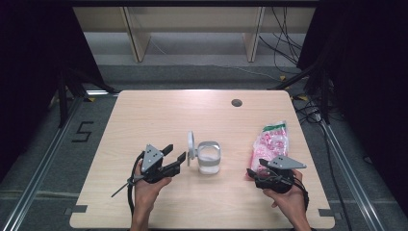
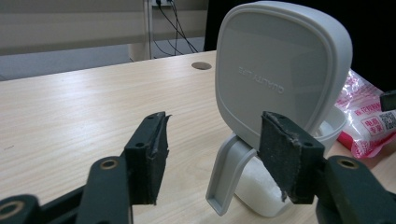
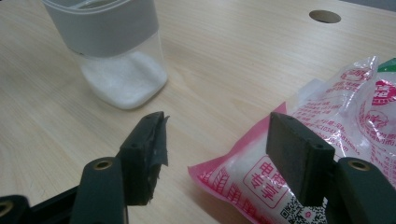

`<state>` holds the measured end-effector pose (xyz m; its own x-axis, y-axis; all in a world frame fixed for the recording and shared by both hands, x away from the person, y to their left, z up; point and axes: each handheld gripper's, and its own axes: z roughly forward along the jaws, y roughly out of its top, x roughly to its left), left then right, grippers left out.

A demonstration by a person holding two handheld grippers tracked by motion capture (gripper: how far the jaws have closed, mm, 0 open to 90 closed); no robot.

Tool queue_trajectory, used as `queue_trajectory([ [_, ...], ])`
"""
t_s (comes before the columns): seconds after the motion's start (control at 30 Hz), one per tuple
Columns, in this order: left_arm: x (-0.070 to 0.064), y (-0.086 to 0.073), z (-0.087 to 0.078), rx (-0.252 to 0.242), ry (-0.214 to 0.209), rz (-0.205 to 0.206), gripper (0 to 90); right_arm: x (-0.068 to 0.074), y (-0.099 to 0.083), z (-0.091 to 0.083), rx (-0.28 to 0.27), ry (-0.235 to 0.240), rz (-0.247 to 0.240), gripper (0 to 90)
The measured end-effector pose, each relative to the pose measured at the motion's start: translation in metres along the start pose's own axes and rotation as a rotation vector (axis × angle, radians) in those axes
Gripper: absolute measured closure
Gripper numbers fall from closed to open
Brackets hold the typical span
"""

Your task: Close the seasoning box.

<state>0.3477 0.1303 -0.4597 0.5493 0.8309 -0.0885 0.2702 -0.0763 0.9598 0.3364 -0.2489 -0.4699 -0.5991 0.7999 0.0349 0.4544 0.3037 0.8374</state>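
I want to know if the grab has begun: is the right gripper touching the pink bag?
Apart. In the right gripper view the open fingers flank the pink bag's near corner, with bare table visible between them.

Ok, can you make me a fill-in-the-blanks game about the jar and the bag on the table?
1. The jar has its lid flipped ____.
2. The white stuff fills only the ____ of the jar.
3. The bag is printed white and ____.
4. The right tongs have their jaws spread at the near end of the ____, and the left tongs are open beside the jar.

Missing words: open; bottom; pink; bag
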Motion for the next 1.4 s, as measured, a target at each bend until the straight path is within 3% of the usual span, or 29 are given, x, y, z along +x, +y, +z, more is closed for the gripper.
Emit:
queue_trajectory([
  [0.1,-0.001,0.001,0.001,-0.007,-0.001,-0.003,48.5,0.001,-0.001,0.000,-0.001,0.012,-0.004,38.7],
  [0.13,0.000,0.002,0.001,-0.006,-0.007,0.022,51.7,0.004,-0.001,-0.001,0.005,-0.003,0.009,38.7],
  [0.27,0.000,0.003,0.004,0.002,-0.020,0.045,61.9,0.005,-0.001,-0.001,0.004,0.012,-0.015,38.7],
  [0.33,0.001,0.003,0.006,0.004,-0.006,0.066,68.4,0.006,-0.001,-0.001,0.003,0.010,-0.016,38.8],
  [0.37,0.001,0.003,0.006,0.004,-0.001,0.069,71.4,0.009,-0.001,-0.002,0.013,0.014,0.012,38.7],
  [0.57,-0.001,0.004,0.007,-0.012,-0.010,0.067,86.4,0.008,-0.001,-0.001,0.005,0.026,-0.022,38.8],
  [0.6,-0.002,0.004,0.008,-0.015,-0.004,0.069,86.8,0.009,-0.001,-0.002,0.006,0.024,-0.023,38.8],
  [0.63,-0.001,0.005,0.008,-0.005,-0.008,0.098,87.1,0.010,-0.001,-0.002,0.009,0.018,-0.025,38.8],
  [0.7,-0.002,0.005,0.008,-0.012,-0.017,0.076,88.4,0.010,-0.001,-0.001,0.000,0.024,-0.037,38.8],
  [0.73,-0.002,0.005,0.008,-0.019,-0.026,0.082,88.9,0.012,-0.001,-0.003,0.007,0.019,-0.015,38.8],
  [0.83,-0.003,0.008,0.008,-0.011,-0.030,0.097,89.2,0.012,-0.001,-0.003,0.008,0.022,-0.024,38.8],
  [0.87,-0.004,0.008,0.009,-0.013,-0.035,0.097,89.2,0.013,-0.001,-0.003,0.010,0.023,-0.007,38.8],
  [0.9,-0.005,0.008,0.010,-0.018,-0.047,0.083,89.2,0.012,-0.001,-0.003,0.008,0.024,-0.019,38.8],
  [1.1,-0.009,0.010,0.013,-0.017,-0.064,0.099,89.2,0.011,-0.002,-0.002,0.005,0.022,-0.025,38.8],
  [1.13,-0.011,0.010,0.015,-0.022,-0.075,0.084,89.2,0.011,-0.002,-0.003,0.010,0.033,-0.018,38.8],
  [1.17,-0.011,0.011,0.014,-0.014,-0.071,0.105,89.2,0.011,-0.002,-0.003,0.011,0.033,-0.021,38.8],
  [1.23,-0.012,0.010,0.015,-0.016,-0.071,0.090,89.2,0.011,-0.002,-0.003,0.007,0.026,-0.020,38.8],
  [1.4,-0.013,0.011,0.015,-0.019,-0.075,0.103,89.2,0.012,-0.003,-0.004,0.015,0.026,-0.016,38.9],
])
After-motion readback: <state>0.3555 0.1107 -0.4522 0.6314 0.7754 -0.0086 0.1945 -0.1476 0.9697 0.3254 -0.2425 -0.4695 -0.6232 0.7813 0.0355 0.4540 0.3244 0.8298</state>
